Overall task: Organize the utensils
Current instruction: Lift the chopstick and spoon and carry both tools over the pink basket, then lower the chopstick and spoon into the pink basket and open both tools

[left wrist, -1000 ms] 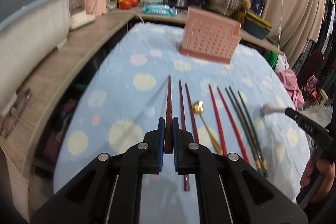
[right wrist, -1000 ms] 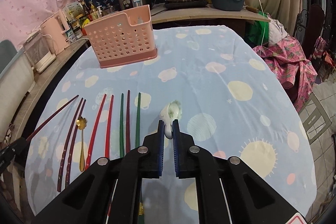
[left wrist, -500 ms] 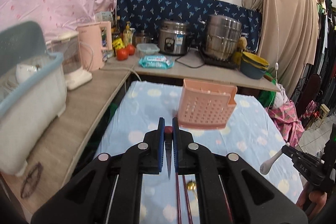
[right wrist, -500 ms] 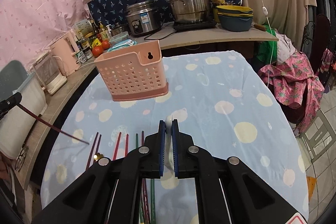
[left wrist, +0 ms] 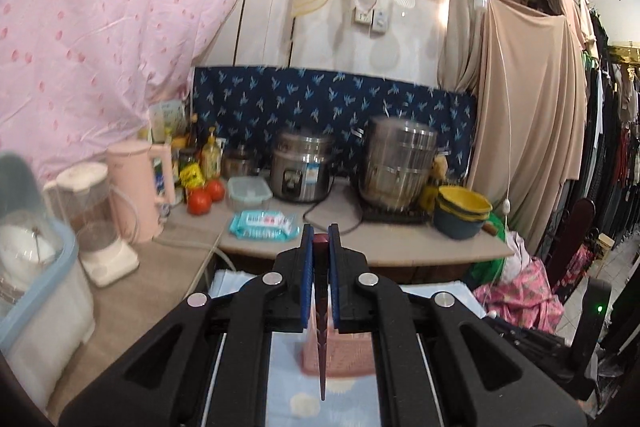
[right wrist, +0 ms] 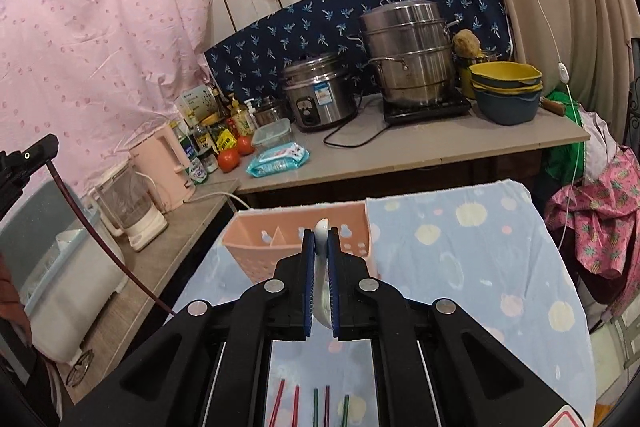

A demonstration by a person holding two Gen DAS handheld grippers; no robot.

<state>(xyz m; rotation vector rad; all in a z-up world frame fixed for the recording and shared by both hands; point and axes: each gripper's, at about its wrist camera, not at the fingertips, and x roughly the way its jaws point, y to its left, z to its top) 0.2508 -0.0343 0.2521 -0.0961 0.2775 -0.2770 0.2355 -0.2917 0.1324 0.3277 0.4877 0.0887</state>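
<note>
My left gripper (left wrist: 320, 239) is shut on a dark red chopstick (left wrist: 321, 355) that hangs point-down in front of the pink slotted utensil basket (left wrist: 348, 359). It also shows in the right wrist view (right wrist: 92, 243) at the left, held high. My right gripper (right wrist: 320, 243) is shut on a white ceramic spoon (right wrist: 321, 283), raised over the table just short of the basket (right wrist: 256, 251). Several red and green chopsticks (right wrist: 312, 405) lie on the blue spotted tablecloth (right wrist: 480, 267) below.
A counter (right wrist: 440, 147) behind the table carries a rice cooker (right wrist: 320, 95), a steel steamer pot (right wrist: 408, 55), stacked bowls (right wrist: 506, 91), a wet-wipe pack (right wrist: 278, 157), tomatoes and bottles. A pink kettle (right wrist: 164, 163), a blender and a plastic bin (left wrist: 36, 291) stand at the left.
Both grippers rose and tilted up from the table, carrying the chopstick and the spoon. The right gripper has come closer to the basket.
</note>
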